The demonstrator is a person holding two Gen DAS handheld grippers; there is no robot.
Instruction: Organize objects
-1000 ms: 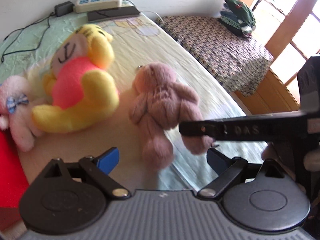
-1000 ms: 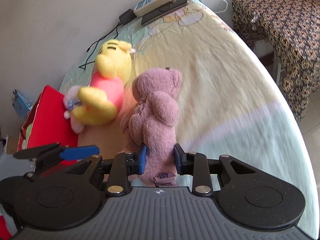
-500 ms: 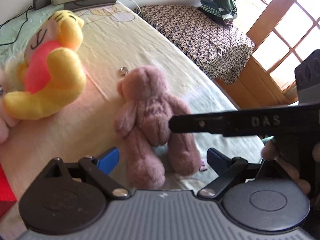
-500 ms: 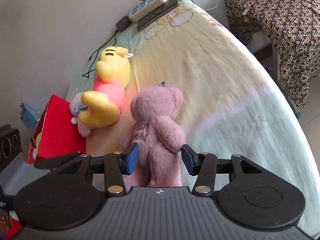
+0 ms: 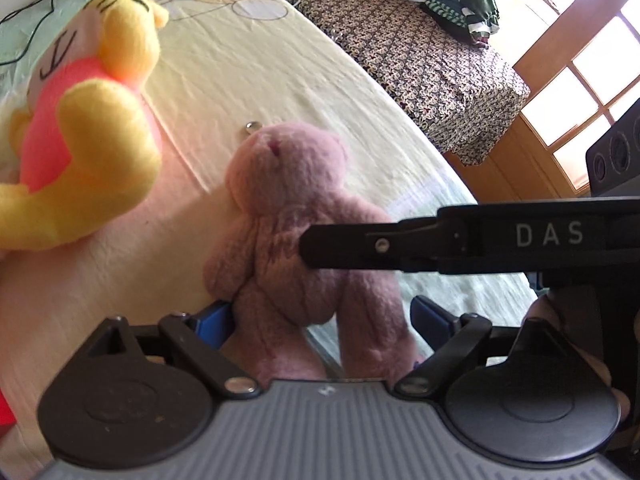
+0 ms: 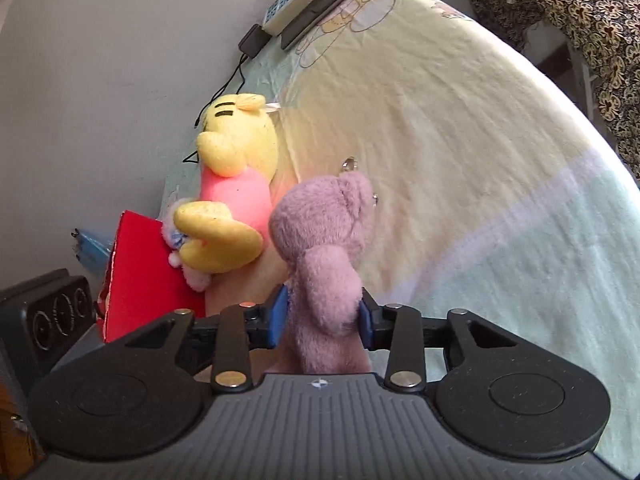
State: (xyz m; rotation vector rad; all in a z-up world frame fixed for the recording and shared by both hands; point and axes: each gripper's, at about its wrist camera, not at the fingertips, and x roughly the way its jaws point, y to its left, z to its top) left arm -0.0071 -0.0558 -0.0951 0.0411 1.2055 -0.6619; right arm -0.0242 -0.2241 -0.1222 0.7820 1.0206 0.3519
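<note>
Both your grippers are at the pink bear (image 6: 324,272) on the bed sheet (image 6: 460,128), jaws closing.

Far left in the right wrist view: a red box (image 6: 140,268) at the bed edge, with a small pale plush (image 6: 176,236) against it. Next, the yellow plush (image 5: 84,136) in a pink shirt, lying just beside the bear. Your left gripper (image 5: 320,316) is wide, closing, bear's legs between the blue pads, left pad touching its side, right pad apart. Your right gripper (image 6: 322,320) is narrow, closing, its pads pressing the bear's body on both sides. Right of that, bare sheet, then a patterned cloth table (image 5: 432,56) with folded clothes (image 5: 464,0).
</note>
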